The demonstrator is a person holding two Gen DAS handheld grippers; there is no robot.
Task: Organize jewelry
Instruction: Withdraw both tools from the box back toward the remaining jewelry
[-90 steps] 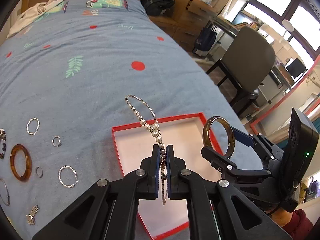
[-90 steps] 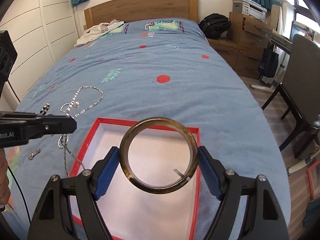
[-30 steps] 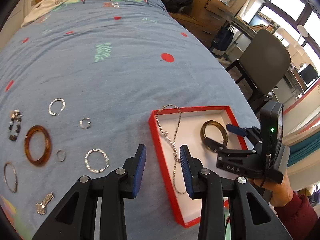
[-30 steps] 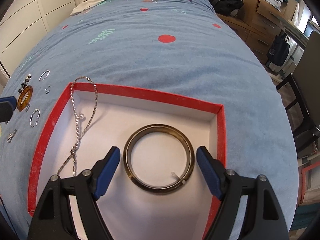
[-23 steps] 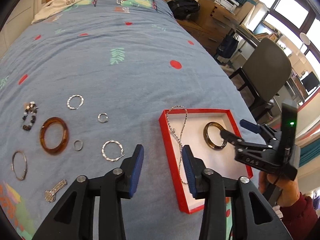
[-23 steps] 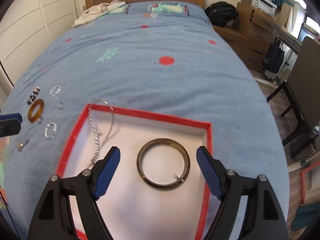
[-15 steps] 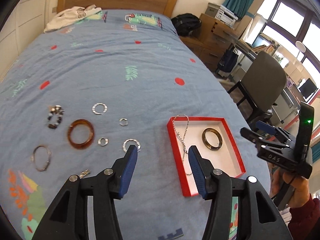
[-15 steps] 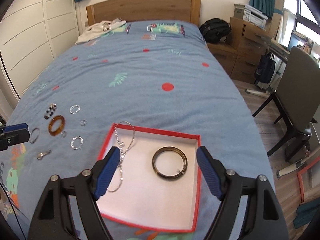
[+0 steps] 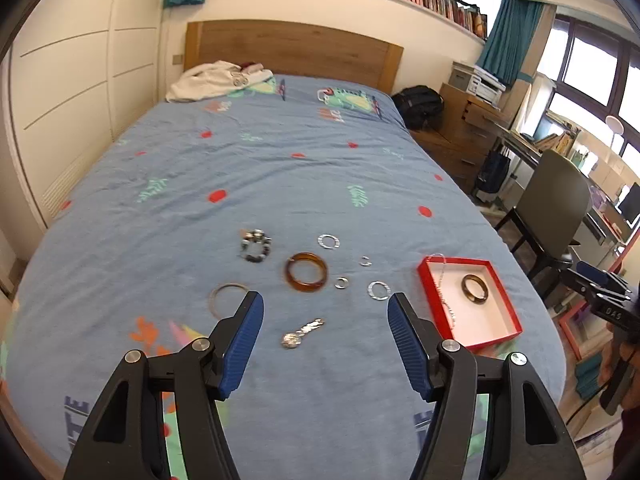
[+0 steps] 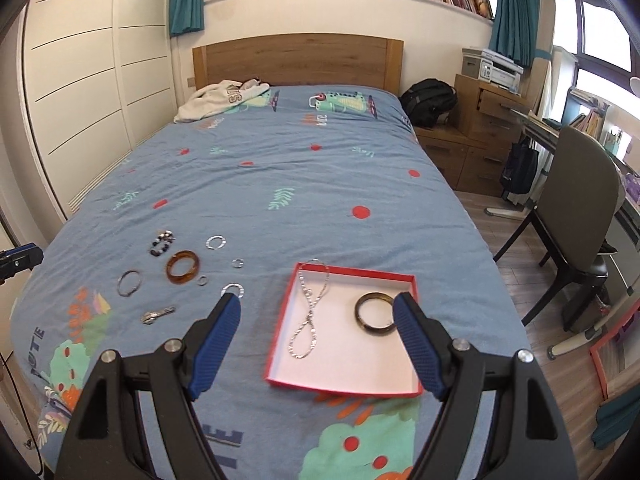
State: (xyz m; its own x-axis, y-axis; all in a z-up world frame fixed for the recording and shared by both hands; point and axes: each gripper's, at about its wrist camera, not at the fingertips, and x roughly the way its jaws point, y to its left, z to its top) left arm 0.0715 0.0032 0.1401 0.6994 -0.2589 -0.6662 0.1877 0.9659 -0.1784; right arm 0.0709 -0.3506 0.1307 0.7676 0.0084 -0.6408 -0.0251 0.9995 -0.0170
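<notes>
A red-rimmed white tray (image 10: 414,280) (image 9: 426,284) lies on the blue bedspread. In it rest a silver chain necklace (image 10: 310,316) (image 9: 442,288) and a dark bangle (image 10: 374,314) (image 9: 475,289). Left of the tray lie an amber bangle (image 10: 183,267) (image 9: 306,272), a beaded bracelet (image 10: 162,242) (image 9: 256,246), a thin bangle (image 10: 129,282) (image 9: 224,298), a clip (image 10: 158,315) (image 9: 302,332) and several silver rings (image 9: 379,290). My left gripper (image 9: 325,316) hangs high over the loose pieces, jaws opening, nothing between them. My right gripper (image 10: 318,312) is open and empty above the tray.
A white garment (image 10: 218,98) lies by the wooden headboard (image 10: 298,60). White wardrobe doors (image 10: 80,100) line the left side. Right of the bed stand a backpack (image 10: 428,100), drawers (image 10: 492,136) and an office chair (image 10: 576,208).
Both grippers rose and pulled back from the tray, so the whole bed now shows. The left jaws spread wider. The bangle and necklace stay in the tray.
</notes>
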